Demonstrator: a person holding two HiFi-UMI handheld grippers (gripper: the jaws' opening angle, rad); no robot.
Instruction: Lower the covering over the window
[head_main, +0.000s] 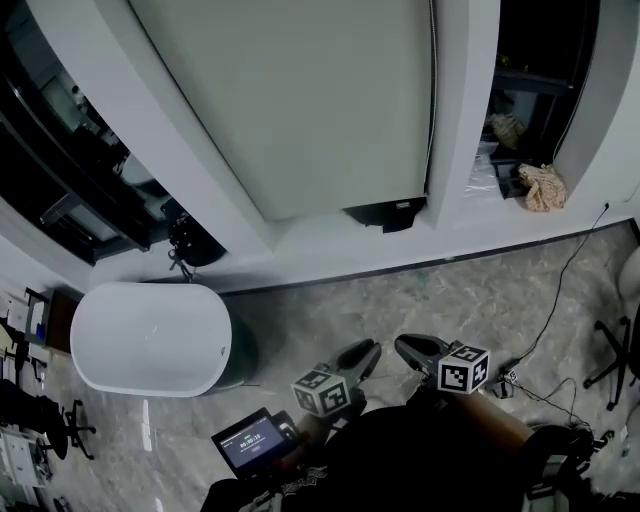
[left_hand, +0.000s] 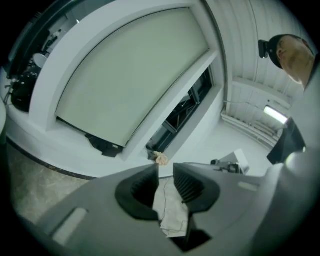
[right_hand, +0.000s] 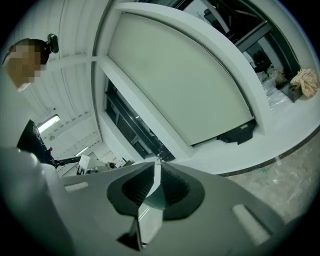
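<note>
A pale roller blind (head_main: 300, 100) covers the big window, and its bottom edge hangs just above the white sill (head_main: 330, 250). A thin cord (head_main: 433, 100) runs down the blind's right side. A black box (head_main: 386, 213) sits under the blind's lower right corner. Both grippers are low over the floor, well short of the window. My left gripper (head_main: 360, 356) is open with a narrow gap and nothing in it; the left gripper view shows it (left_hand: 166, 167) pointing at the blind (left_hand: 130, 75). My right gripper (head_main: 418, 350) (right_hand: 157, 162) is barely apart and empty, and also faces the blind (right_hand: 180, 80).
A white oval tub (head_main: 150, 338) stands on the floor at the left. On the sill of the right-hand window lies a crumpled beige cloth (head_main: 543, 187). A black cable (head_main: 560, 290) trails across the marbled floor, and a chair base (head_main: 615, 360) is at the right edge.
</note>
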